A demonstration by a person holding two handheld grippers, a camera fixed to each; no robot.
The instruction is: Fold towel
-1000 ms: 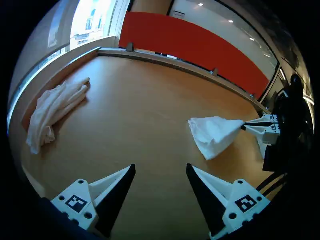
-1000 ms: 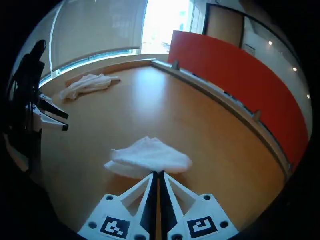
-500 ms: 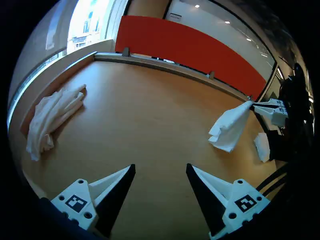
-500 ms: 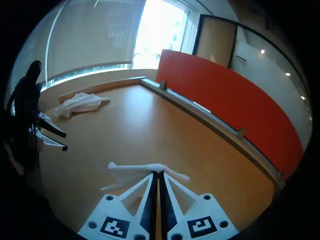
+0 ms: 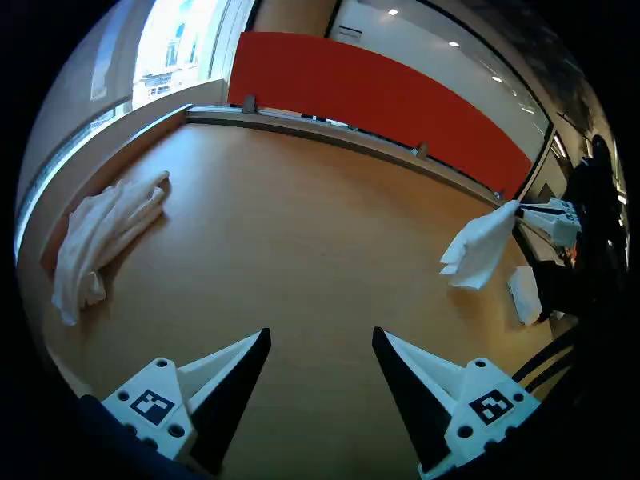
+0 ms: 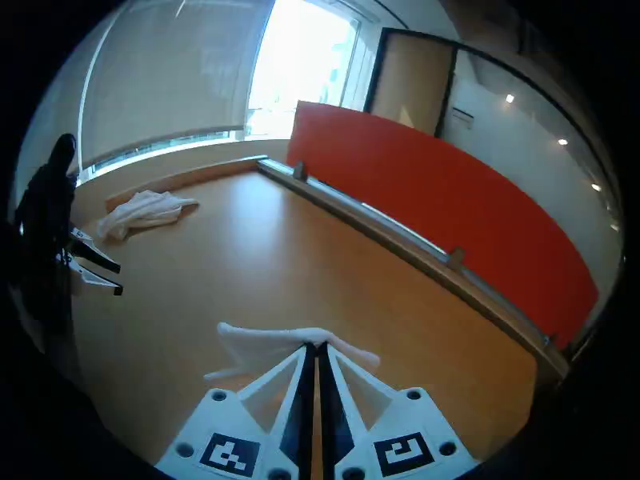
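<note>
White cloth counts two here: one towel (image 5: 478, 252) hanging from the right gripper (image 5: 522, 210), and one crumpled towel (image 5: 104, 232) lying on the wooden table (image 5: 304, 216) at the end of the red partition (image 5: 376, 88) nearest the window. A small white piece (image 5: 524, 293) lies below the hanging towel, too unclear to name. There are two grippers, one table and one partition.

In the right gripper view, the right gripper (image 6: 314, 346) has its fingers pressed together on the towel's (image 6: 272, 344) edge, and the cloth spreads to either side of the tips, on the near side of the table from the partition (image 6: 448, 208). The left gripper (image 5: 320, 332) hovers with its fingers wide apart and nothing between them; it also shows in the right gripper view (image 6: 116, 276), far from the partition, with the crumpled towel (image 6: 144, 212) beyond it.

A second ago the held towel sagged low over the table. It has since been lifted and carried toward the partition's far end, and now hangs clear of the wood. The left gripper and the crumpled towel have kept their places.
</note>
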